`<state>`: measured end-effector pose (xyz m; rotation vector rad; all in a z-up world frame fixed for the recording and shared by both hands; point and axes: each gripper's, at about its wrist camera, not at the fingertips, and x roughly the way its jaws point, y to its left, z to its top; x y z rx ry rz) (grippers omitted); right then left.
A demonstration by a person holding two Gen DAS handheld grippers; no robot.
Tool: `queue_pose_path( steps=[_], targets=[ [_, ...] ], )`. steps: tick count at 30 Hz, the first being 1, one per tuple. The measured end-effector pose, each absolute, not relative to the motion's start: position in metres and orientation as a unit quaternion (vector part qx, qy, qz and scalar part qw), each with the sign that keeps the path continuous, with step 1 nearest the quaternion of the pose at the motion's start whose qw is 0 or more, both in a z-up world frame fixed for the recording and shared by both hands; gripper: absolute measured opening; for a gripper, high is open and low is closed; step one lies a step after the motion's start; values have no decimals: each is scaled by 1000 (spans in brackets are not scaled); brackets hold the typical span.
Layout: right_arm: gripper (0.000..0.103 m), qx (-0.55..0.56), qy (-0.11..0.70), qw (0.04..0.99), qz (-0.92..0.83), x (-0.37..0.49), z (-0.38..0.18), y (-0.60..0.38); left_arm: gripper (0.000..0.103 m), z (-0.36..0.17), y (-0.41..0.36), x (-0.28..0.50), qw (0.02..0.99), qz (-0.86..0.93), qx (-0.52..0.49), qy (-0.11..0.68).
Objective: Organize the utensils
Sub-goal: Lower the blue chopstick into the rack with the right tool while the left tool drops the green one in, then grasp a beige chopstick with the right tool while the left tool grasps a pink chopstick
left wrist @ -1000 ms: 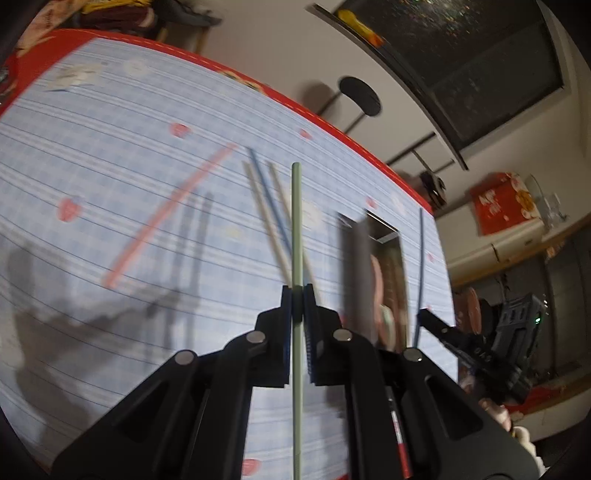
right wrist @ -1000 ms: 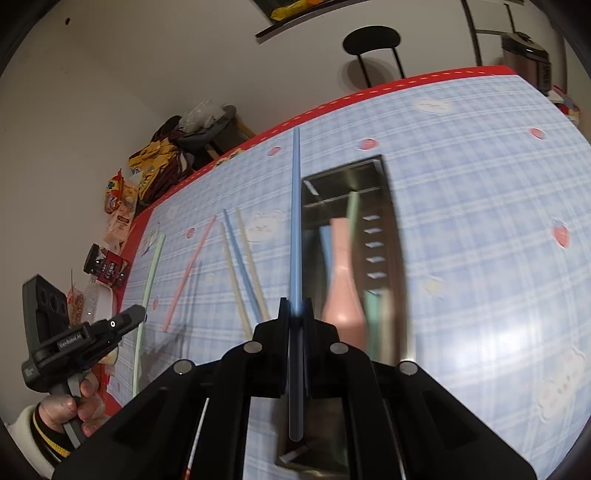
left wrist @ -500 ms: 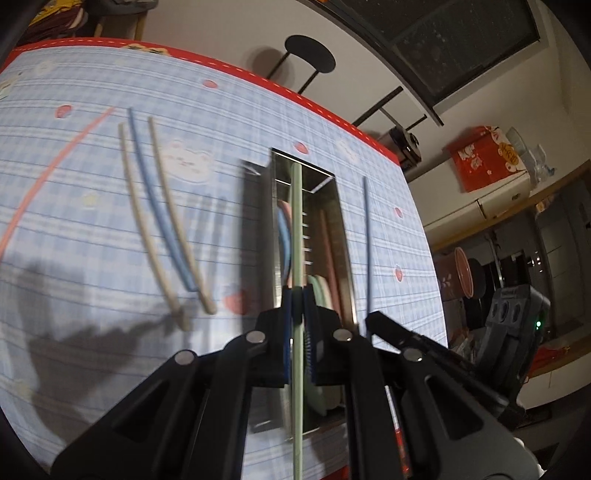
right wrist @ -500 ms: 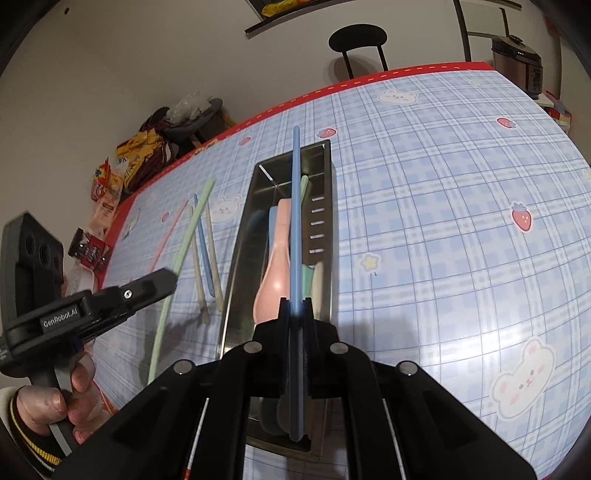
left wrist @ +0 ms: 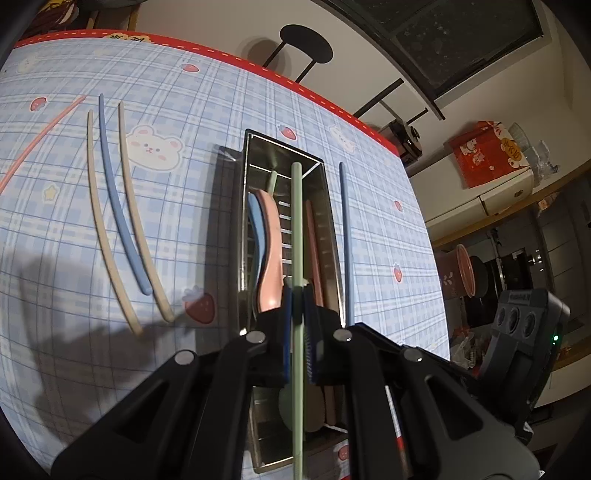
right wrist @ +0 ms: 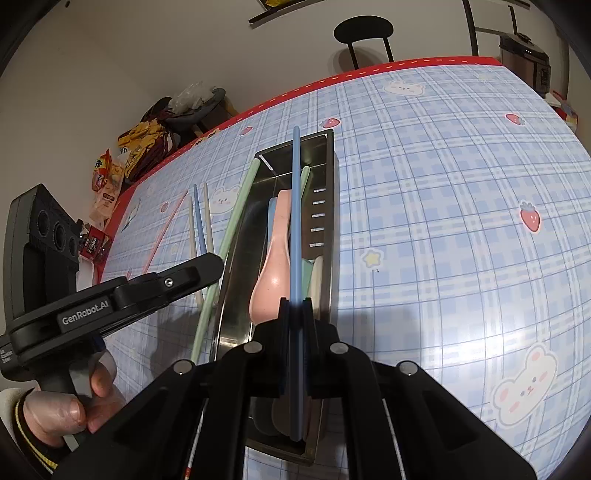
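My left gripper [left wrist: 297, 295] is shut on a pale green chopstick [left wrist: 296, 229], which hangs lengthwise over the steel tray [left wrist: 244, 229]. In the tray lie a pink spoon [left wrist: 271, 251], a blue spoon [left wrist: 255, 221] and a pink chopstick [left wrist: 314, 240]. My right gripper [right wrist: 295, 302] is shut on a blue chopstick [right wrist: 295, 221], also held along the tray [right wrist: 330, 192], above the pink spoon [right wrist: 275, 258]. In the right wrist view, the left gripper [right wrist: 218, 262] and the green chopstick [right wrist: 236, 218] are over the tray's left rim. A hand [right wrist: 74, 406] grips that tool's handle.
Left of the tray, two beige chopsticks [left wrist: 96, 221] and a blue one [left wrist: 118, 214] lie together on the plaid cloth, with a pink chopstick [left wrist: 37, 147] further left. A black stool [right wrist: 364, 29] stands past the red far edge. Snack bags [right wrist: 140, 144] are piled at the far left corner.
My left gripper carried the green chopstick to the right, from above the loose chopsticks to above the tray. The right gripper with the blue chopstick stayed over the tray, shifting only slightly.
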<state>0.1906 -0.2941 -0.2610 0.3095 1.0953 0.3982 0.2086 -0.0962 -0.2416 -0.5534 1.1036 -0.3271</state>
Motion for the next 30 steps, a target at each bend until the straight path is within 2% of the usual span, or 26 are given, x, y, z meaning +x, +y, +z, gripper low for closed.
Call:
queue_pose_path(
  steps=[16, 18, 19, 20, 21, 23, 25, 27, 30],
  targets=[
    [7, 150, 528, 816, 181, 196, -268, -294, 10, -252, -102, 217, 799, -136, -260, 525],
    [10, 155, 530, 813, 182, 198, -268, -295, 10, -251, -104, 220, 800, -137, -253, 526],
    [10, 157, 530, 812, 187, 198, -266, -294, 24, -249, -104, 221, 801, -140, -247, 527],
    [18, 160, 529, 810, 196, 197, -264, -293, 40, -245, -104, 221, 804, -144, -244, 524],
    [33, 159, 527, 811, 201, 196, -260, -292, 44, -237, -102, 220, 810, -150, -242, 513],
    [49, 149, 512, 822, 202, 192, -248, -291, 47, -221, -97, 220, 822, -159, -228, 496],
    [57, 144, 498, 832, 198, 189, -236, -292, 53, -208, -89, 219, 831, -161, -223, 483],
    [76, 136, 487, 842, 187, 188, -225, -294, 61, -197, -79, 217, 841, -155, -214, 473],
    [86, 121, 470, 858, 167, 187, -211, -296, 76, -181, -62, 214, 855, -147, -191, 459]
  ],
)
